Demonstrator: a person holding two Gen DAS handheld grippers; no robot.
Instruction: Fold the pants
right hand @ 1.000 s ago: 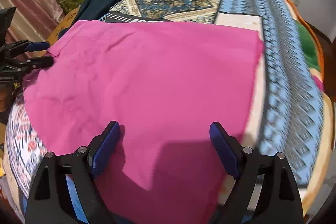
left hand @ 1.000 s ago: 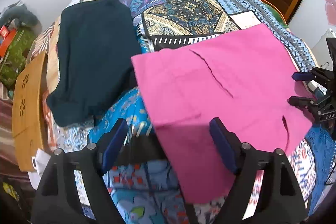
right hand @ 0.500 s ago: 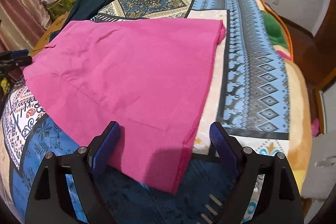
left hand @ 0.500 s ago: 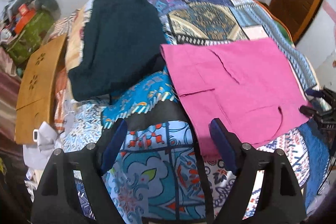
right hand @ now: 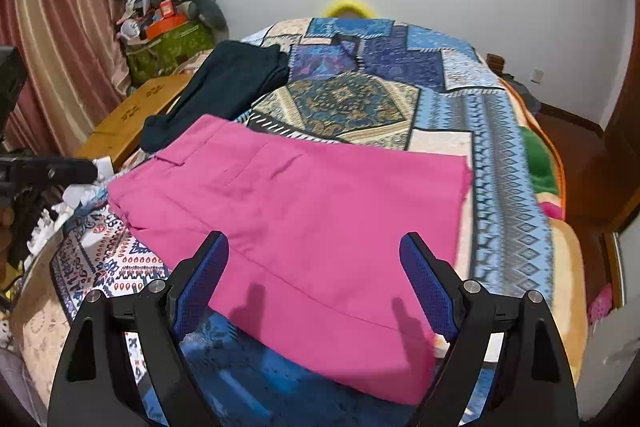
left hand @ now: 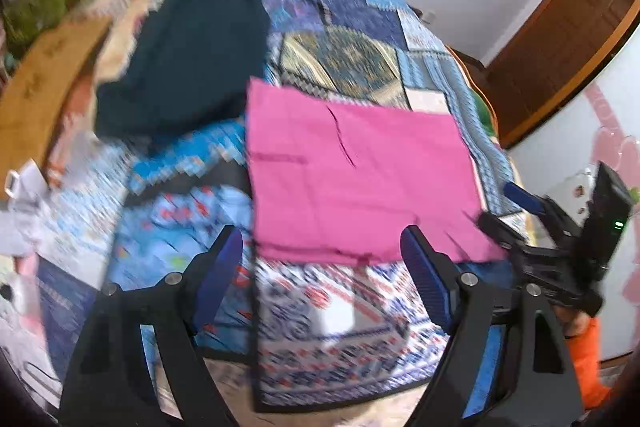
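Pants (right hand: 304,227) lie flat on the bed (right hand: 512,187), folded into a wide pink rectangle, near the front edge of the bedspread and not hanging over it. Waistband and pocket side sits toward the bed's left edge, leg ends toward the right, so the long axis runs across the bed, left to right in both wrist views.

Left gripper (left hand: 322,275): jaws spread wide, nothing between them, hovering off the front edge over bare bedspread. Pants (left hand: 352,179) start just beyond its fingertips and a bit to the right. View is motion-blurred.

Right gripper (right hand: 314,281): jaws also spread, empty, hovering above the near long edge of the pants; finger shadows fall on the pink fabric, no contact visible. Seen from the left wrist view it (left hand: 516,211) sits at the right-hand end of the pants.

Dark green garment (right hand: 224,95) lies behind the pants toward the back-left corner, touching or just overlapping their far corner; can't tell which.

Judgement: fold looks mostly done, possibly one more halving left. If so, it goes along the long axis: one short end over the other. Right hand is nearer the leg end, left hand nearer the waistband end. Neither is on the fabric yet.
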